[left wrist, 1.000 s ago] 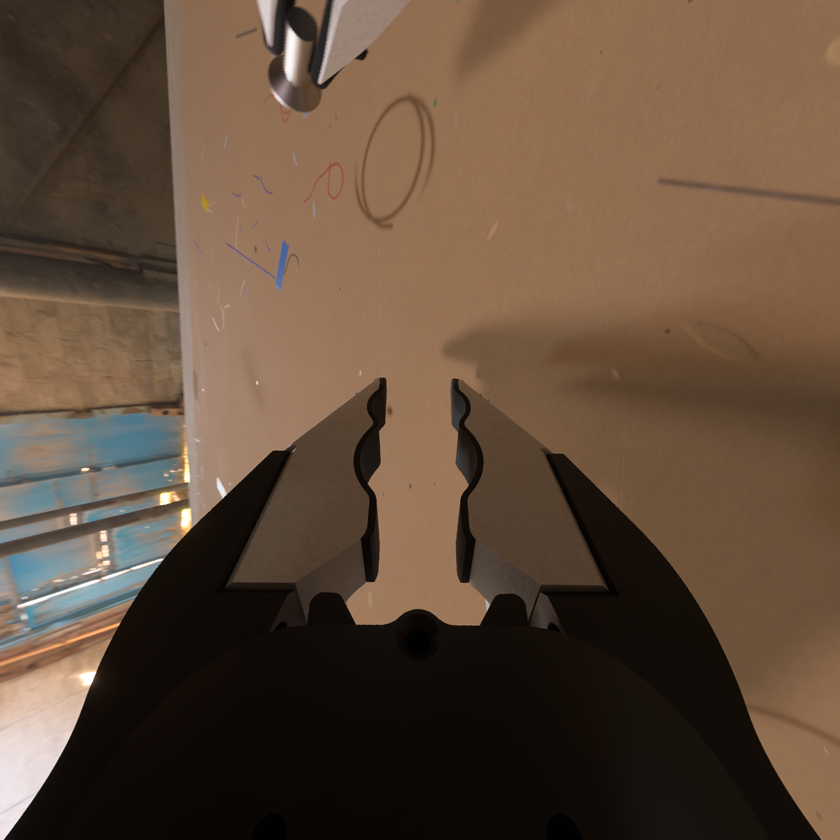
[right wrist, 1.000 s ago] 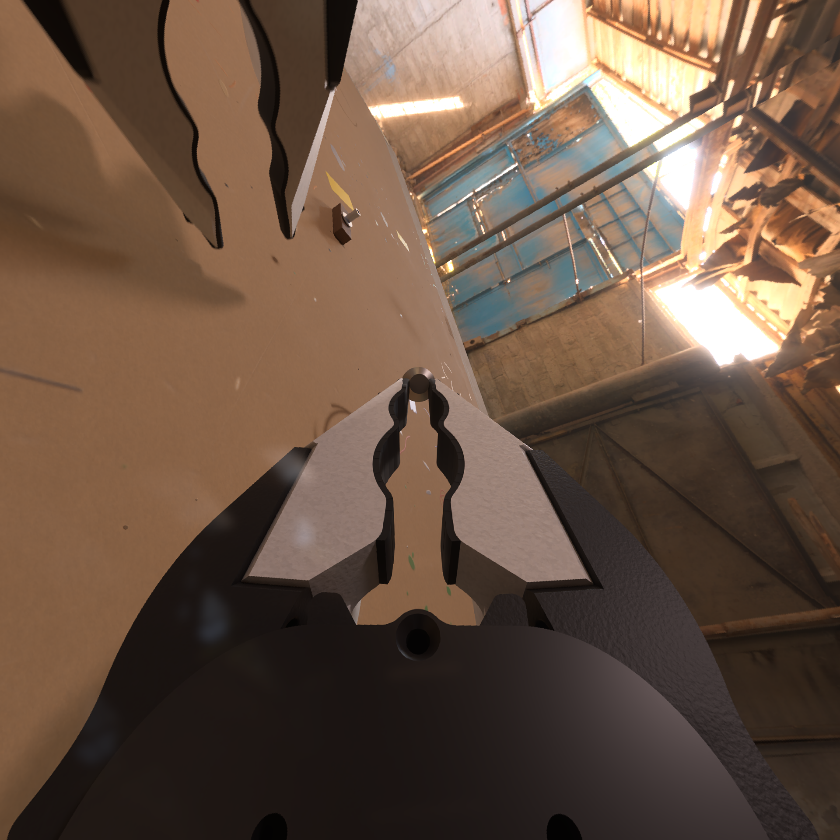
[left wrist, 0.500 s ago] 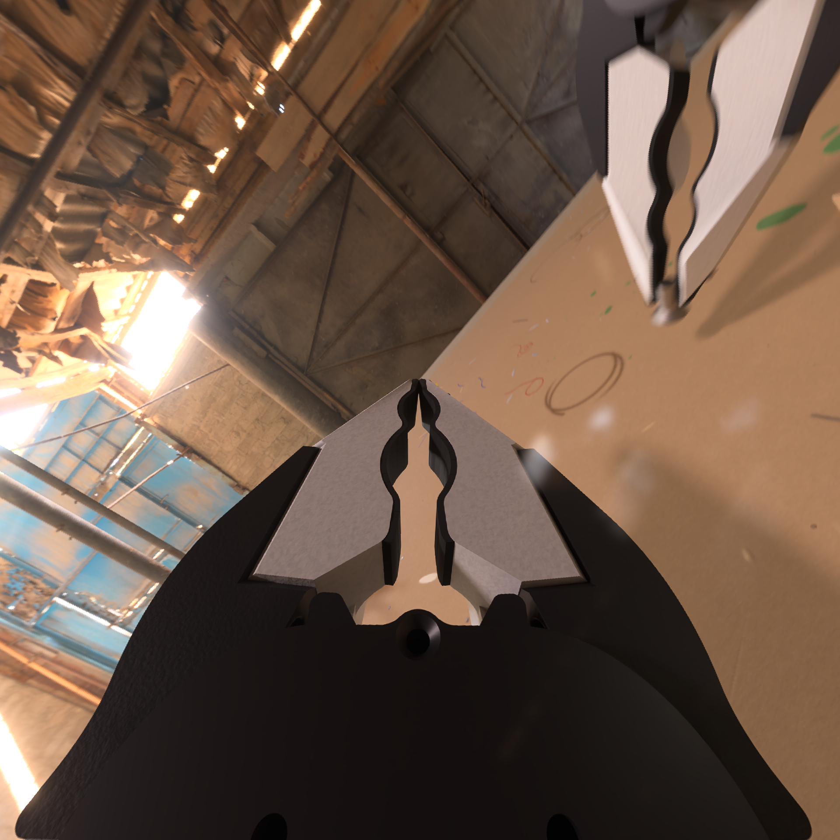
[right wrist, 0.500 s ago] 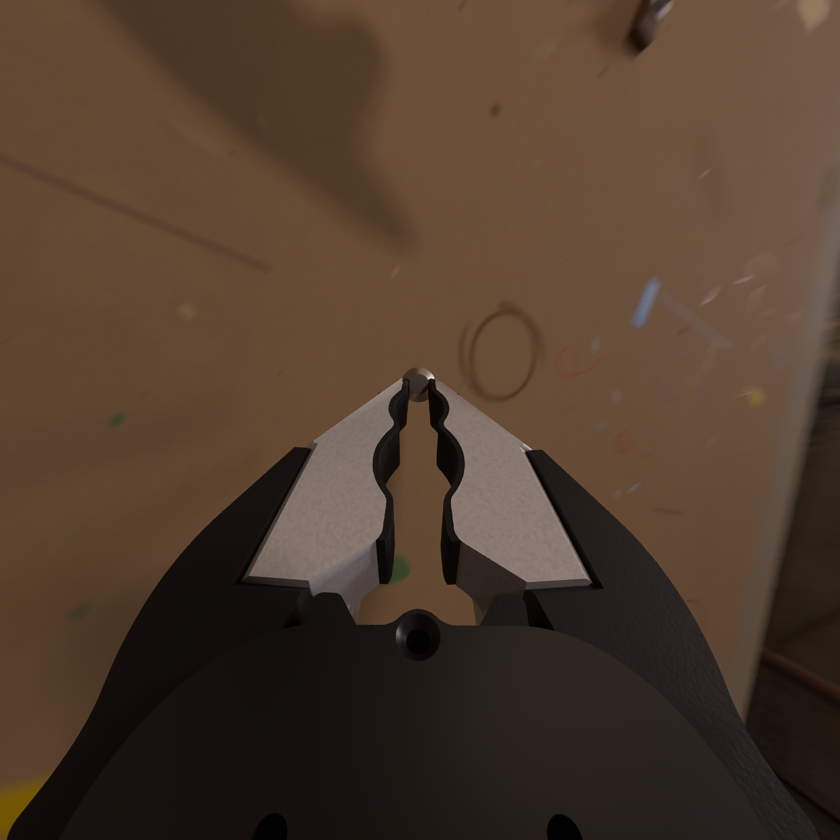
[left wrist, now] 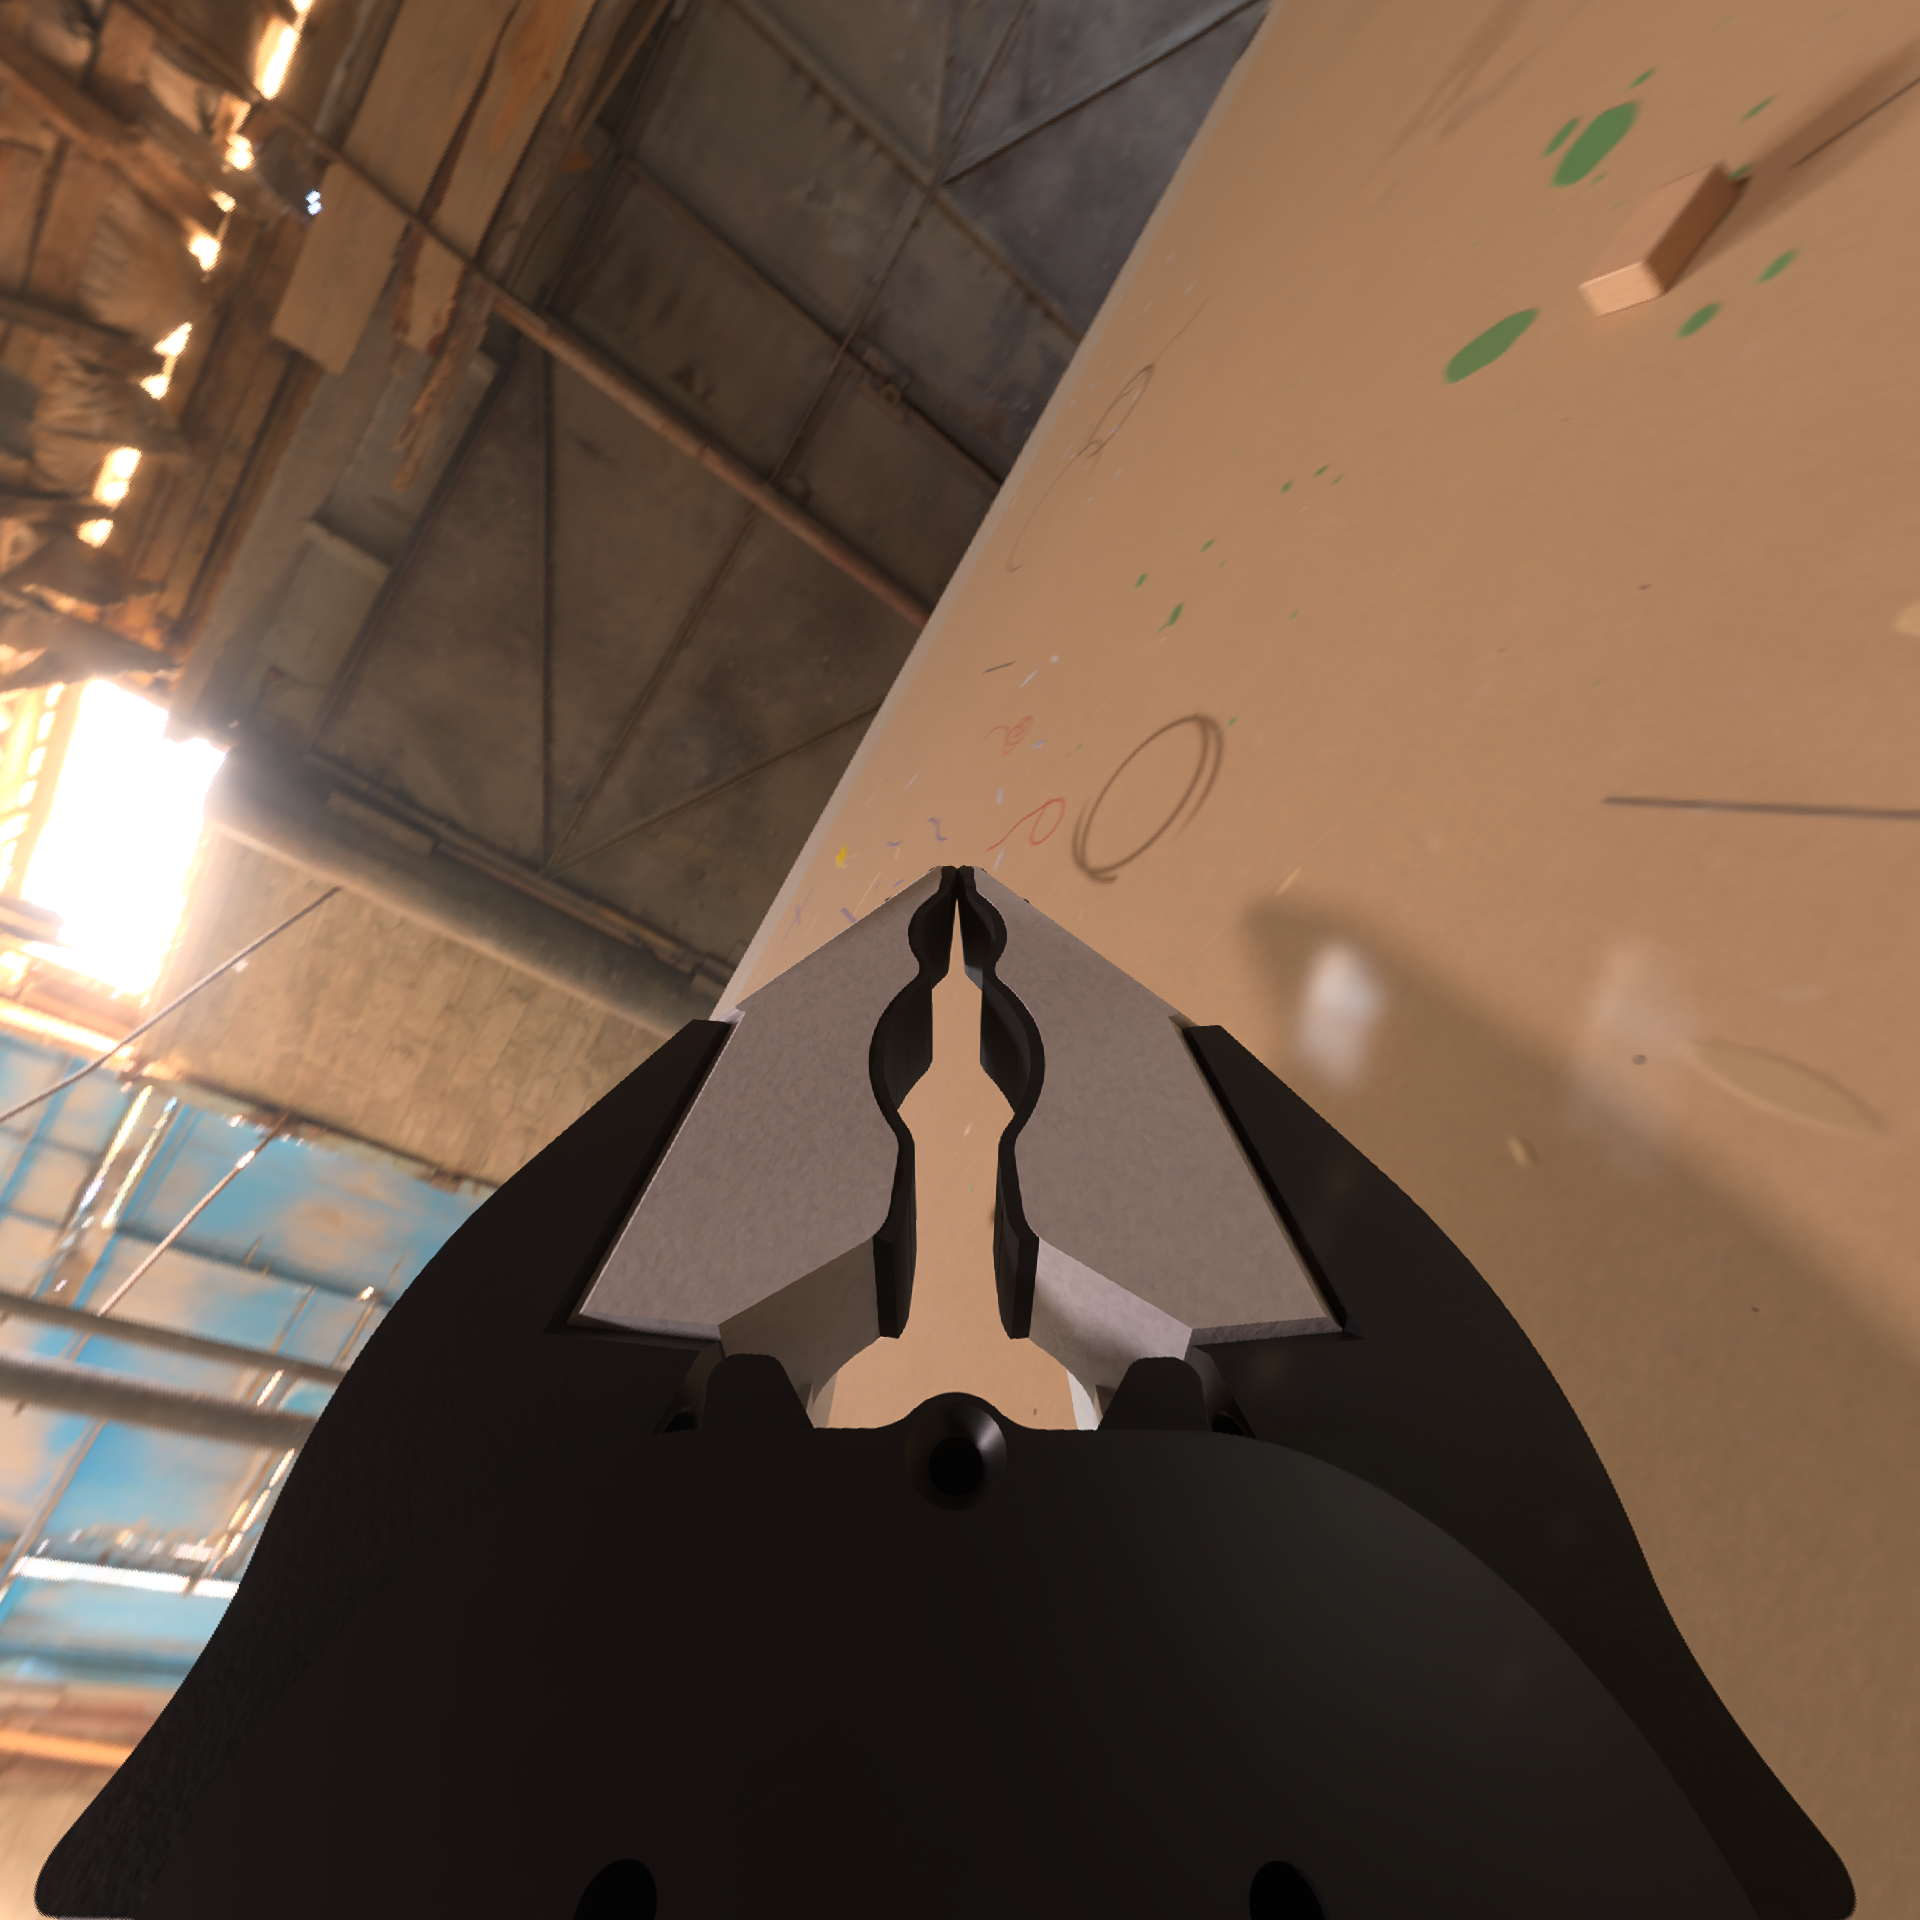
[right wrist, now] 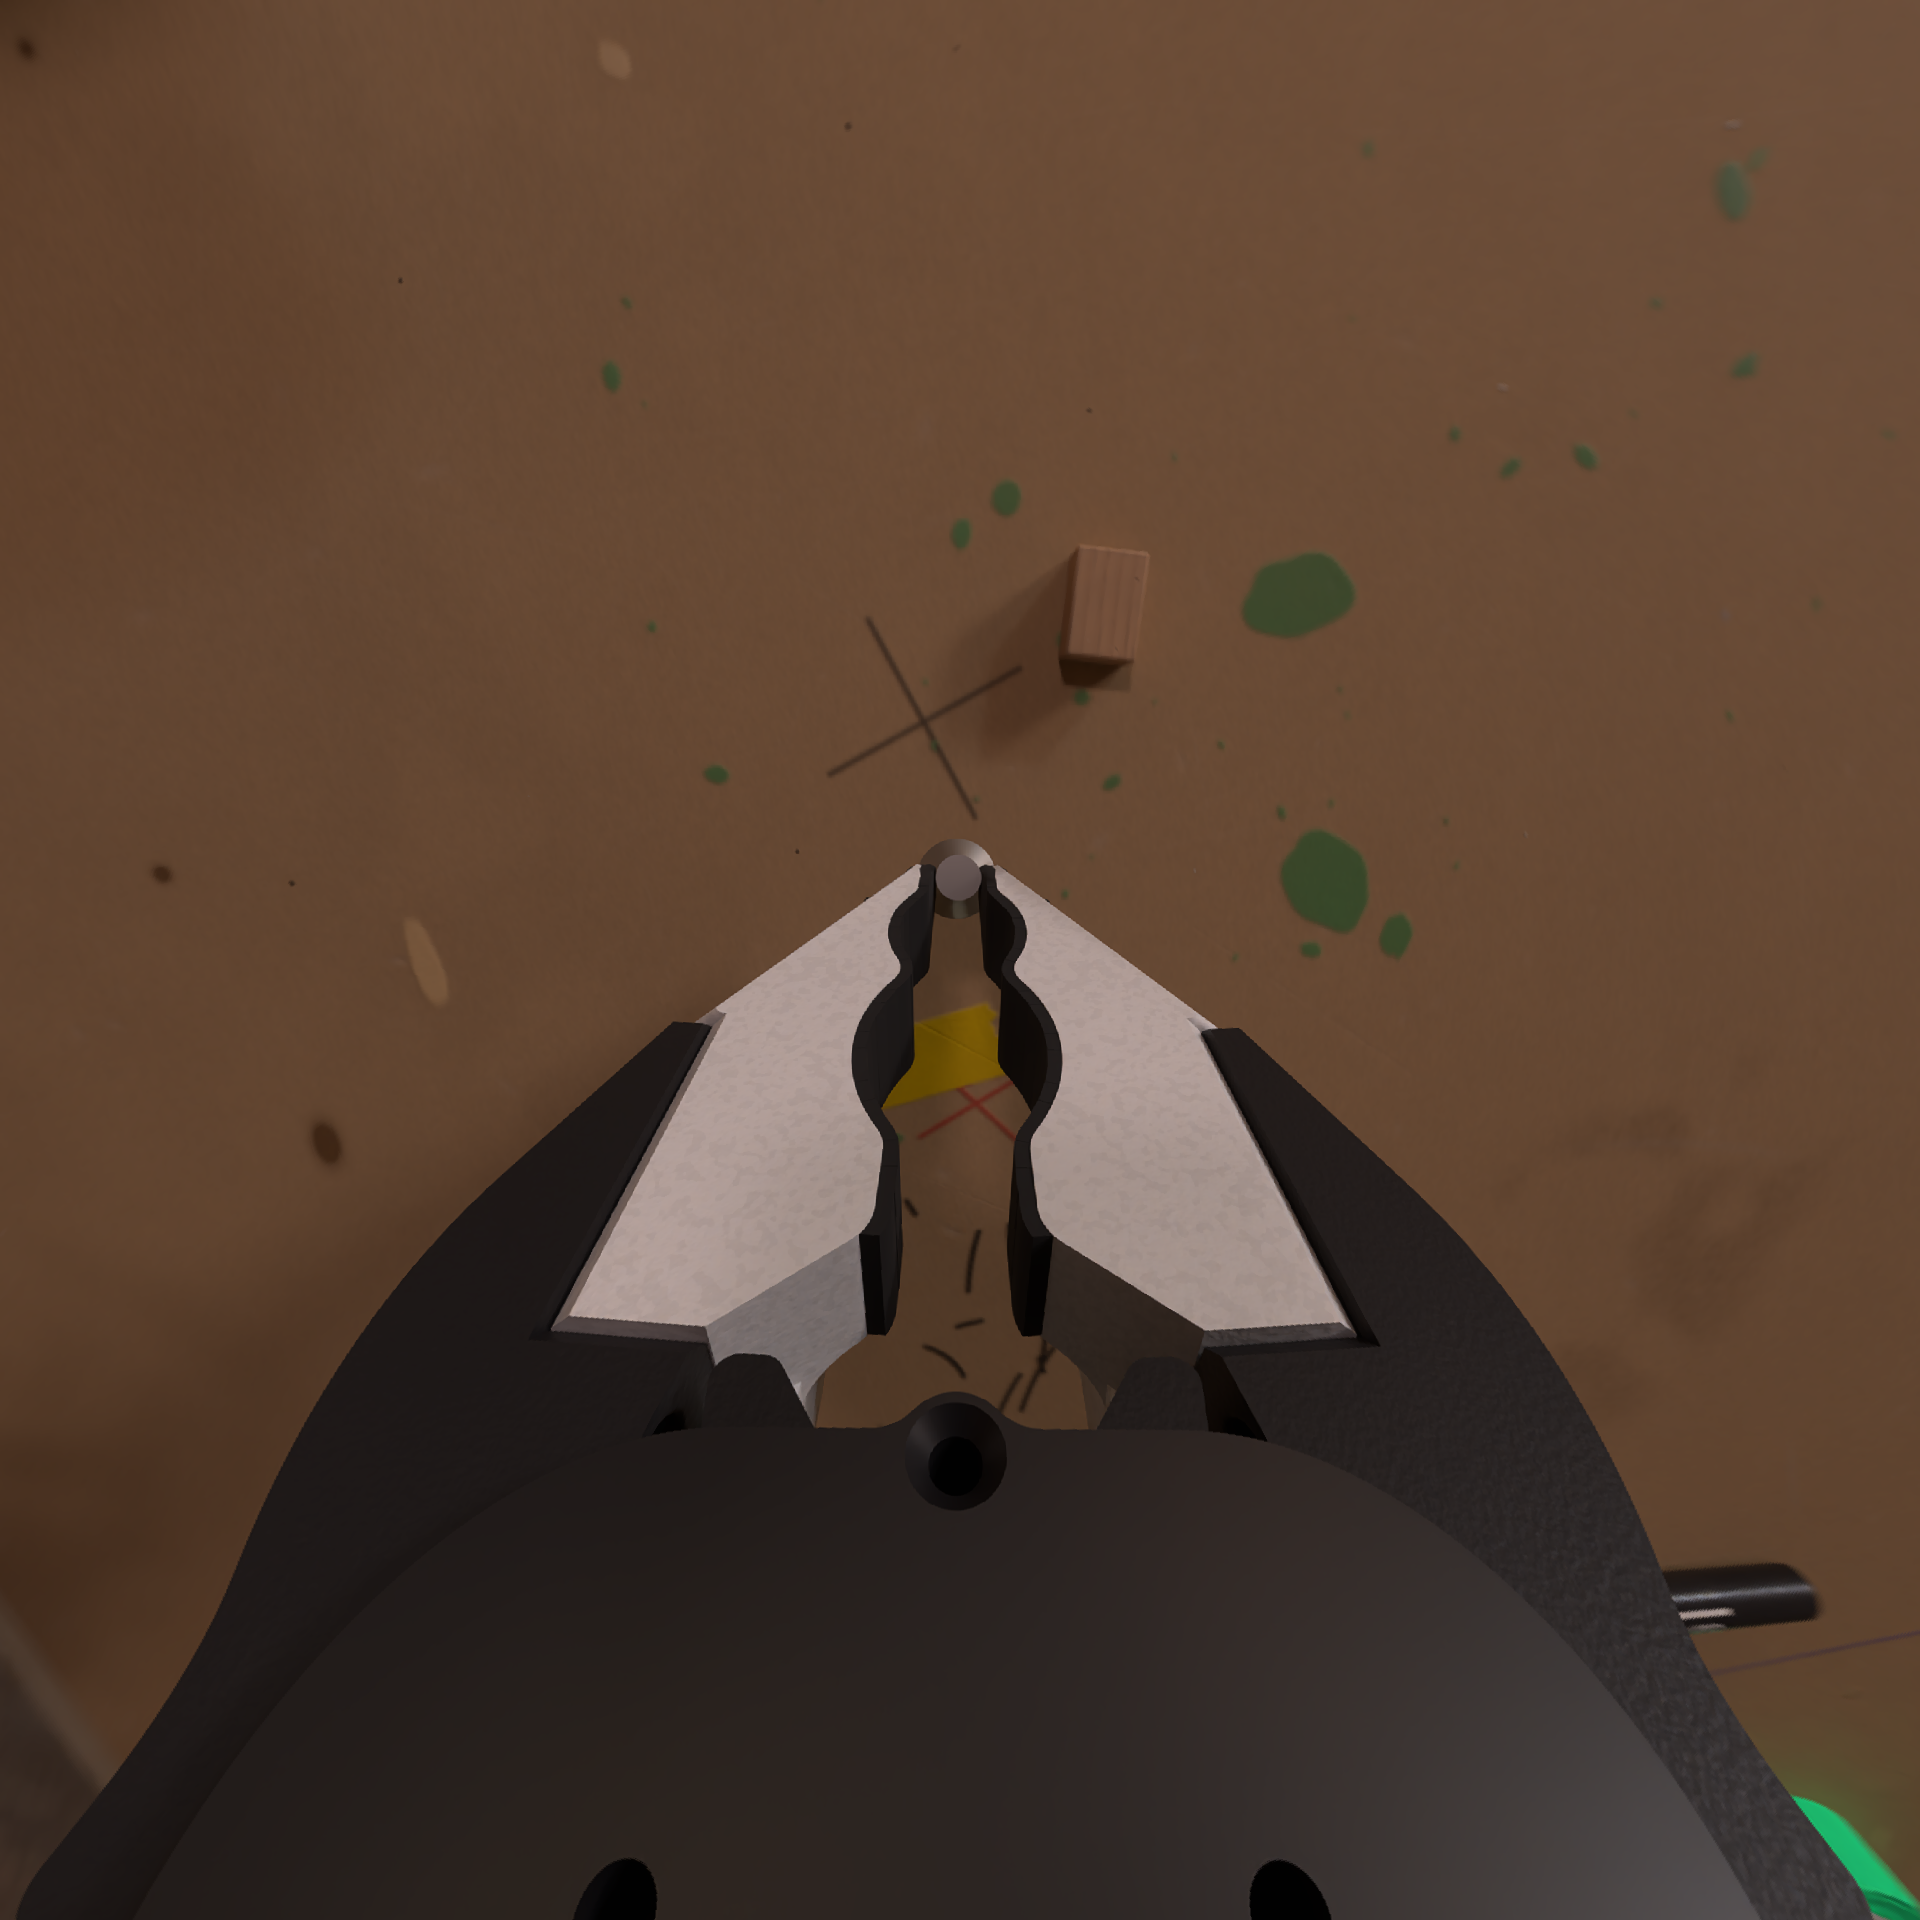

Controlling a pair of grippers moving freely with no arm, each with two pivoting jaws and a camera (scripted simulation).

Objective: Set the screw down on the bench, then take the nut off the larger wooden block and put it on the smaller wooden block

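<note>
Screw end-on in my right claw (right wrist: 957, 883), pinched at the tips.
I see its screw (right wrist: 957, 878) pointing down at the surface (right wrist: 416, 416), short of the wooden block (right wrist: 1107, 603); left claw (left wrist: 956, 878) closed, empty.

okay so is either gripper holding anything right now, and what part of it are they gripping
The right gripper holds the screw, pinched by its shank at the very fingertips, end facing the camera. The left gripper is shut on nothing.
</note>
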